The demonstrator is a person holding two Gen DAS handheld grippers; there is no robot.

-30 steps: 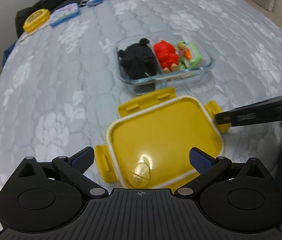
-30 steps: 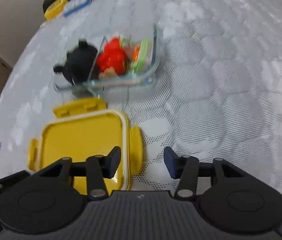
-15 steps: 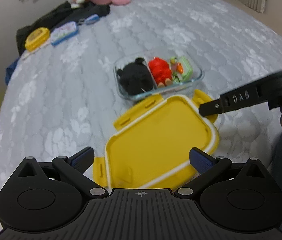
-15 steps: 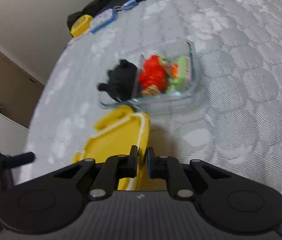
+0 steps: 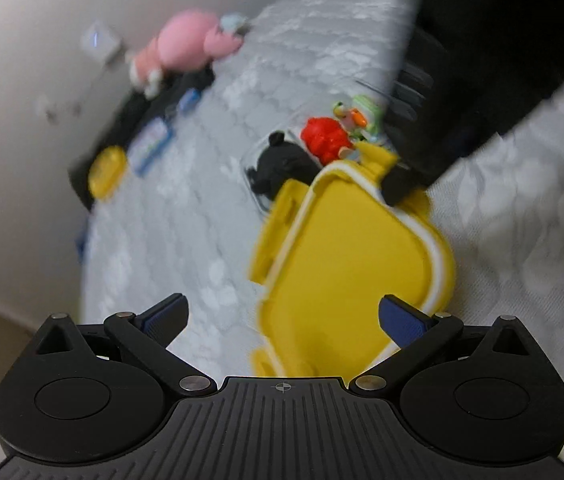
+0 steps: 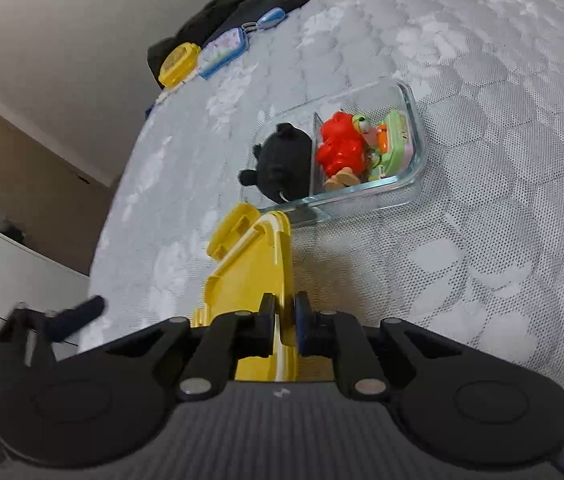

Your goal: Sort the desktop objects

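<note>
Toys (image 6: pixel 338 148) already fill the glass box (image 6: pixel 412 184) on the bed as the right gripper (image 6: pixel 283 320), jaws clamped on the yellow lid (image 6: pixel 250 276), readies to cover it; the left gripper (image 5: pixel 282 312) waits, jaws apart.

Yellow lid (image 6: pixel 258 280) tilted on edge beside toy-filled glass container (image 6: pixel 412 128)

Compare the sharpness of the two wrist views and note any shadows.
Left wrist view: motion-smeared throughout, the yellow plastic lid and pink plush toy soft-edged, only the left claw crisp. Right wrist view: much sharper, the clear glass container well defined, the lid casting a soft shadow on the grey quilted surface beside the right claw.
</note>
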